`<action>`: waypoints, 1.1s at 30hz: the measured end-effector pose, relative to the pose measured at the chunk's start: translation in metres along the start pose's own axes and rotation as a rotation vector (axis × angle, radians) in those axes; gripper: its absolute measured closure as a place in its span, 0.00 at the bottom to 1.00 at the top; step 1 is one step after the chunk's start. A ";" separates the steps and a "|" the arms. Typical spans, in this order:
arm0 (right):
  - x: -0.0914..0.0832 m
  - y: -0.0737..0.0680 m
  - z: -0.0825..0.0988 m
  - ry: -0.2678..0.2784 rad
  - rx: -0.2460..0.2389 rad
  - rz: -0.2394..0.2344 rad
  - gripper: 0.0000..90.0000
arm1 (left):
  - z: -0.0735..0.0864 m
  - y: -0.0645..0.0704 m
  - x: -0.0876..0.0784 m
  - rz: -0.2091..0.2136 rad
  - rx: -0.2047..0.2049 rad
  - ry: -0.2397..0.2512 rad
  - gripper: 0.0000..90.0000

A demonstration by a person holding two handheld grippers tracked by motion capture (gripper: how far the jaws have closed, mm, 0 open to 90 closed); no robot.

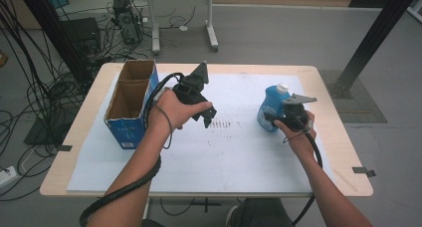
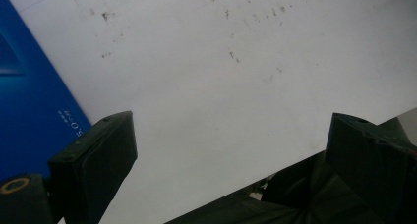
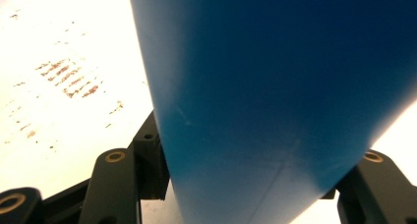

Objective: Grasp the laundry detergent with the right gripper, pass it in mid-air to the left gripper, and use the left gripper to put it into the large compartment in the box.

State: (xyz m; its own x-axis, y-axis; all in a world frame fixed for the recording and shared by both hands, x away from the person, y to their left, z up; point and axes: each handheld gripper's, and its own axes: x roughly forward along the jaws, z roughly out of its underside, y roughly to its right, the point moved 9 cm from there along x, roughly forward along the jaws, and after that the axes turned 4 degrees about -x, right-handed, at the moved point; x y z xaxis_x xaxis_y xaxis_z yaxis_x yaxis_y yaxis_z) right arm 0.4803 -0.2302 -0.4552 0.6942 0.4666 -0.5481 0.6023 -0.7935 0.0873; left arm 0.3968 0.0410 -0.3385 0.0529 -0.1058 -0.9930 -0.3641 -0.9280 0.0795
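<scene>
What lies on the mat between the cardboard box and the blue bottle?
In the high view, between box and bottle: only the left claw above brownish marks.

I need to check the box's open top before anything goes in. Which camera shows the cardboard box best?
The high view: the cardboard box stands whole at the table's left, its open top and two compartments visible. The left gripper view catches just a strip of its blue side. The right gripper view faces the blue bottle instead.
</scene>
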 end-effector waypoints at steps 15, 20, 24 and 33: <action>0.000 0.000 0.000 0.001 0.003 0.000 0.47 | 0.000 0.000 -0.001 0.000 0.001 0.002 0.07; 0.000 0.000 0.000 0.000 0.003 0.000 0.47 | 0.000 0.000 -0.001 -0.002 -0.002 0.005 0.07; 0.000 0.000 0.000 0.000 0.004 0.000 0.47 | 0.000 0.000 -0.002 -0.001 -0.002 0.006 0.07; 0.000 0.000 0.000 -0.001 0.004 0.002 0.47 | 0.001 -0.001 -0.003 -0.004 0.003 0.004 0.07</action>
State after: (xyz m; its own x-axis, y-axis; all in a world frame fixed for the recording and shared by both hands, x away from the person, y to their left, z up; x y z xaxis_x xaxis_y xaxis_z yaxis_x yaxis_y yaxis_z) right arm 0.4801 -0.2302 -0.4551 0.6948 0.4648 -0.5488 0.5995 -0.7959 0.0849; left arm 0.3962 0.0423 -0.3362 0.0575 -0.1037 -0.9929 -0.3665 -0.9273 0.0757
